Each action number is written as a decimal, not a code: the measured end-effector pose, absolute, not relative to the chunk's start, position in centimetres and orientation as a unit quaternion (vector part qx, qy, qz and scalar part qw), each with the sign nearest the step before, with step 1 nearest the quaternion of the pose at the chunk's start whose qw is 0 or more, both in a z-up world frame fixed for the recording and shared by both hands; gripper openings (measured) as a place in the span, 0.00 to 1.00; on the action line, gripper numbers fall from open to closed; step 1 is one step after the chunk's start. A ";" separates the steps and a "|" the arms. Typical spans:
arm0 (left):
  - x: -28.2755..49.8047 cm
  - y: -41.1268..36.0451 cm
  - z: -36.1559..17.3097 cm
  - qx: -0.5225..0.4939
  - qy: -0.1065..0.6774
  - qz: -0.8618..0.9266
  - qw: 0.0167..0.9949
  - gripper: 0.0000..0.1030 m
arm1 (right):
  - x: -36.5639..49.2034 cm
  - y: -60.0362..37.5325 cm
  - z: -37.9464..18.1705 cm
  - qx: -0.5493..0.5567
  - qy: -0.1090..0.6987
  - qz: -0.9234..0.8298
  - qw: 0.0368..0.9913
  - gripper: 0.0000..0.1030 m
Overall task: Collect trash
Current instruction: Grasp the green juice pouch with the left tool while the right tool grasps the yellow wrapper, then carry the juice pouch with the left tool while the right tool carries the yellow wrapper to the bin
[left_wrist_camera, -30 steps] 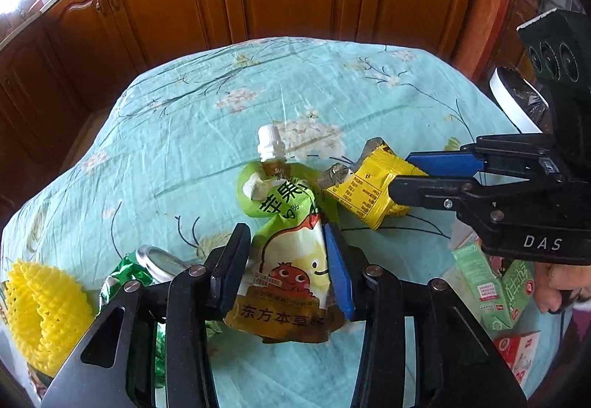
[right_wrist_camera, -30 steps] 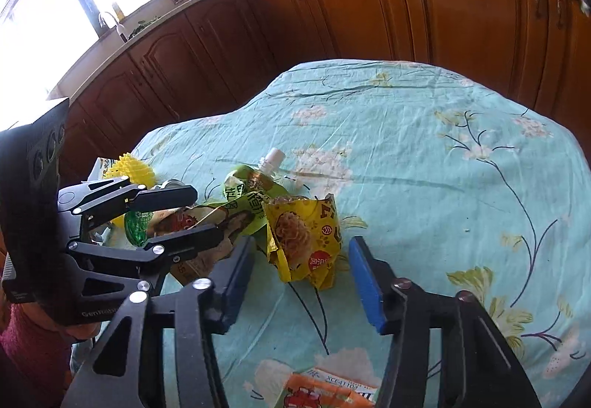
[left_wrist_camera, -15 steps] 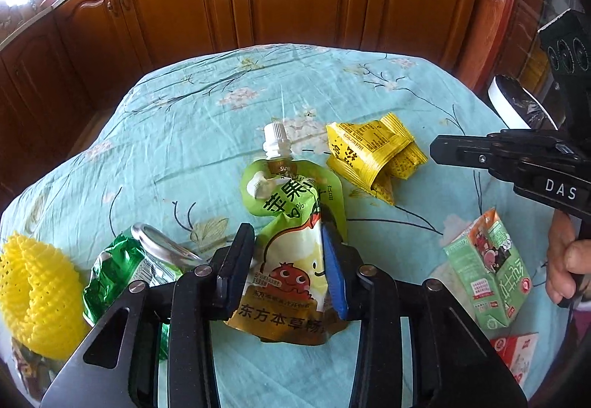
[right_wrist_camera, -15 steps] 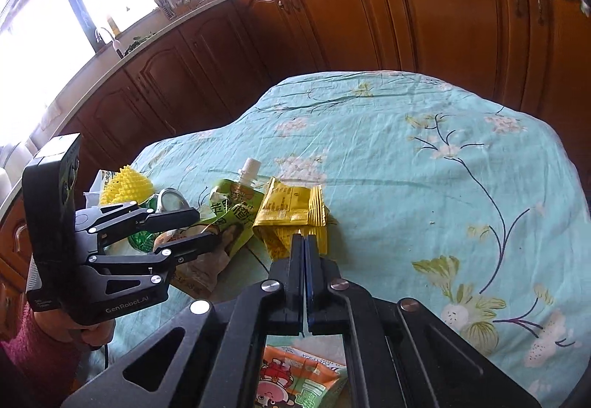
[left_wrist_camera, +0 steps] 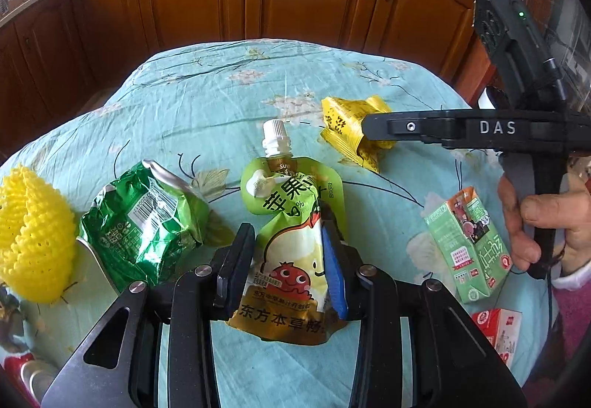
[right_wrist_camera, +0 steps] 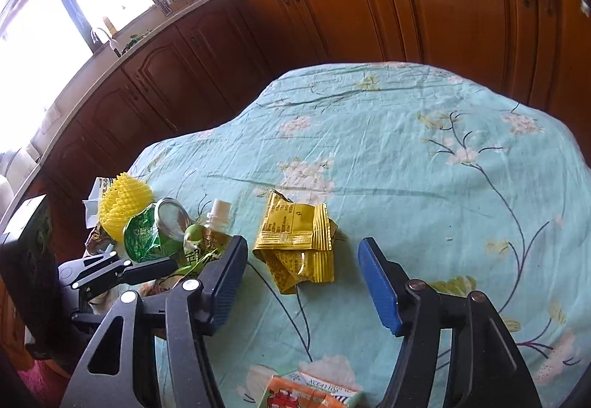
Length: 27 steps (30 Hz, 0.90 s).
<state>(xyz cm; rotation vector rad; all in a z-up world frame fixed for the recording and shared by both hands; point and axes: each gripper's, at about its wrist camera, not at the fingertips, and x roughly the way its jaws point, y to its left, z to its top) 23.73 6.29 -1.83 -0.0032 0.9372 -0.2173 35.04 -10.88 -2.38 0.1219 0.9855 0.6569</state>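
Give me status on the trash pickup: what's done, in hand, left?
Done: nothing visibly collected; no bin in view.
In hand: left gripper is clamped on the green juice pouch; right gripper, jaws just opened, brackets the yellow wrapper without touching.
Left: green foil bag, yellow foam net, green drink carton, red carton.

On the tabletop the pouch lies at the near edge, the wrapper behind it to the right, the bag left, the carton right.
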 end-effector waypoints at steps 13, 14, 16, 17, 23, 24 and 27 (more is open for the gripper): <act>23.5 4.5 0.0 -0.029 0.427 -0.120 0.896 0.33 | 32.8 -13.6 -1.2 0.071 0.434 0.304 0.845 0.12; 23.5 4.1 0.3 -0.029 0.423 -0.123 0.897 0.33 | 32.5 -14.3 -0.9 0.077 0.432 0.303 0.846 0.12; 23.7 2.9 1.1 -0.027 0.417 -0.132 0.899 0.33 | 31.6 -15.9 -0.4 0.089 0.425 0.298 0.850 0.12; 23.8 2.1 1.5 -0.025 0.414 -0.136 0.900 0.33 | 31.2 -16.8 -0.2 0.093 0.421 0.294 0.853 0.12; 23.9 -2.2 3.4 -0.015 0.401 -0.173 0.899 0.33 | 28.8 -22.6 0.6 0.120 0.407 0.258 0.868 0.12; 23.8 -2.8 3.7 -0.013 0.399 -0.180 0.899 0.33 | 28.4 -23.6 0.7 0.122 0.406 0.251 0.870 0.12; 23.8 -5.6 4.7 -0.001 0.393 -0.201 0.897 0.33 | 27.1 -26.3 0.9 0.123 0.405 0.233 0.876 0.12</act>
